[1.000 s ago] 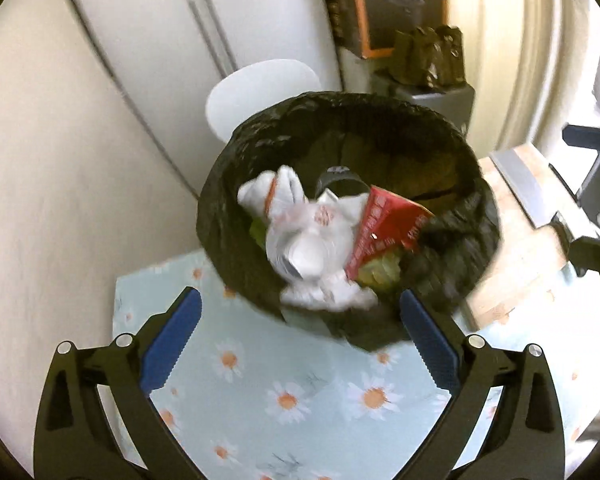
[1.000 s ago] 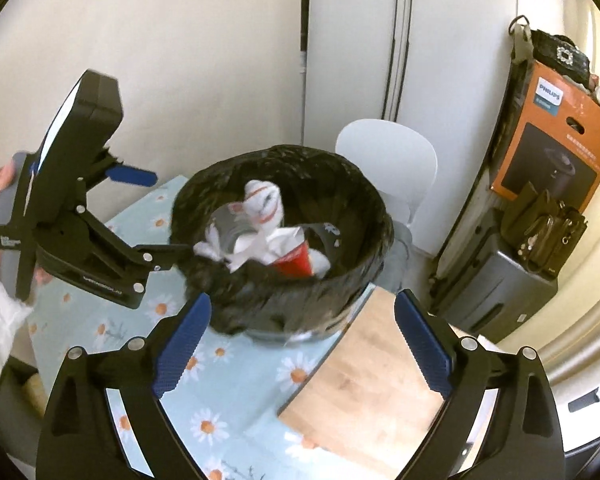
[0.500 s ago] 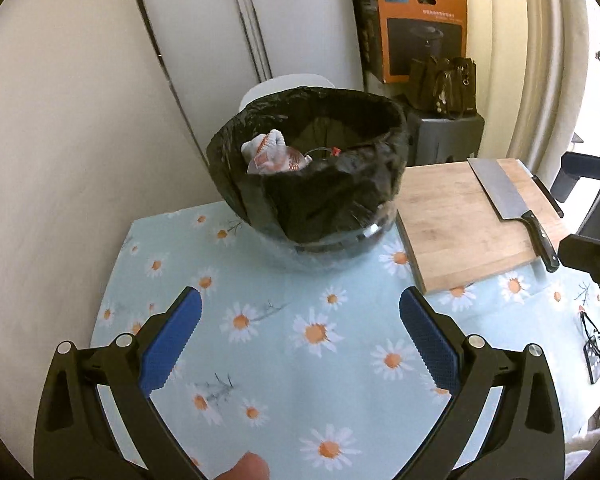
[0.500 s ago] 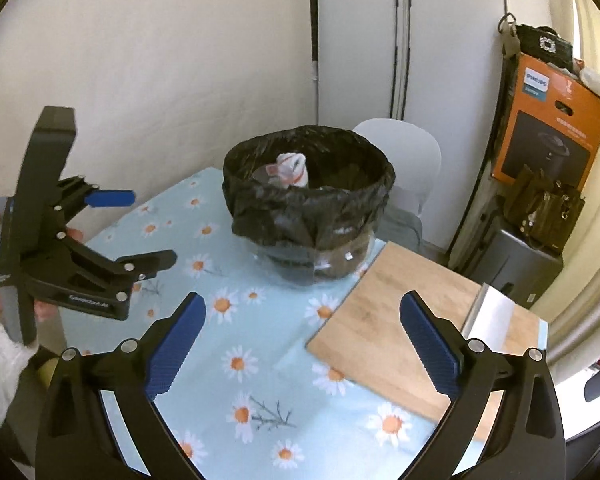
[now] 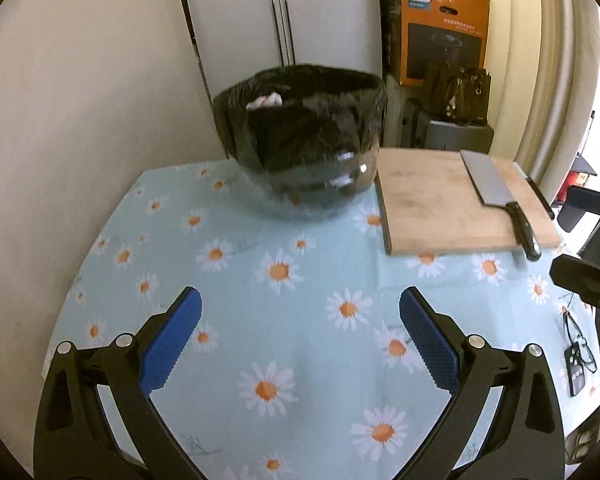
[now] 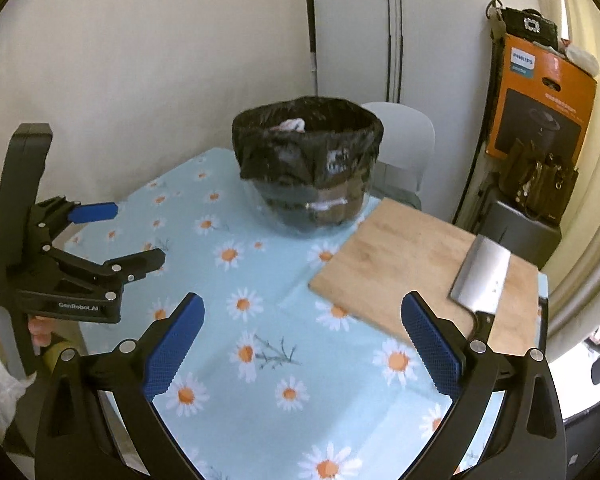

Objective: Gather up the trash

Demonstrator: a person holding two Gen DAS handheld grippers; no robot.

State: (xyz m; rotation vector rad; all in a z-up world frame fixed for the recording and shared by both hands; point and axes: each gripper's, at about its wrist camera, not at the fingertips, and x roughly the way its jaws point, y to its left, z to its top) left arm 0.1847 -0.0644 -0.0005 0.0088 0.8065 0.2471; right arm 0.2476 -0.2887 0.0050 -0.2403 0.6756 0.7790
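Observation:
A bin lined with a black bag [image 5: 300, 152] stands at the back of the daisy-print table; it also shows in the right wrist view [image 6: 308, 160]. White crumpled trash [image 5: 265, 100] peeks over its rim and shows in the right wrist view too [image 6: 290, 124]. My left gripper [image 5: 300, 332] is open and empty, well in front of the bin above the cloth. My right gripper [image 6: 303, 332] is open and empty, also back from the bin. The left gripper shows in the right wrist view [image 6: 118, 234], open, at the table's left side.
A wooden cutting board [image 5: 460, 200] lies right of the bin with a cleaver [image 5: 496, 196] on it; the board [image 6: 400, 264] and cleaver [image 6: 480, 276] show in the right view. Glasses and a small remote [image 5: 578, 348] lie at the right edge. A white chair [image 6: 404, 136] stands behind the table.
Both grippers have pulled back and away from the bin, which now looks smaller and farther. Both stayed open and empty.

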